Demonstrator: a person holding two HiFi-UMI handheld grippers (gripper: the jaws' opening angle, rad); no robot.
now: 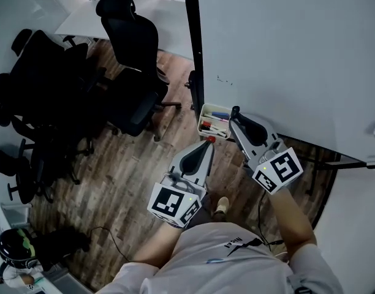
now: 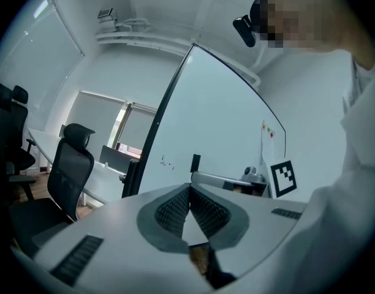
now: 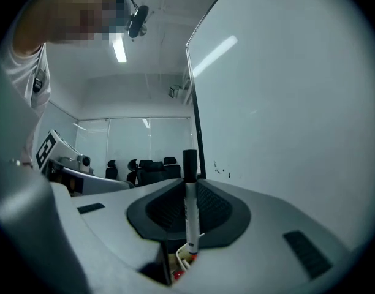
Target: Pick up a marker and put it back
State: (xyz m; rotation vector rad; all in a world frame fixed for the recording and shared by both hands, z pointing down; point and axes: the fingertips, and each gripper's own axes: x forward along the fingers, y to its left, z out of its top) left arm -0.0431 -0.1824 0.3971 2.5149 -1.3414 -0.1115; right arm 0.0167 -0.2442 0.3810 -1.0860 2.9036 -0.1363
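- The marker [image 3: 191,213] is being pinched upright between the fingers of the right gripper [image 1: 236,114]; its black cap is showing above them and its white barrel below.
- The marker's lower end is being held just above the marker tray [image 1: 203,111]. Whether it is touching the tray cannot be told.
- Further markers, red and blue among them, are lying in the tray, which is fixed at the lower edge of the whiteboard [image 1: 285,54].
- The fingers of the left gripper [image 2: 190,190] are being kept pressed together, with nothing between them. This gripper is being held near the tray, on its floor side.
- The whiteboard surface is showing almost clean; only a few small dark marks [image 1: 223,79] are being seen near its black frame.
- The room is being recorded as an office: a wood-plank floor [image 1: 132,170], several black office chairs [image 1: 135,60], and a white bench [image 1: 157,17] behind them.
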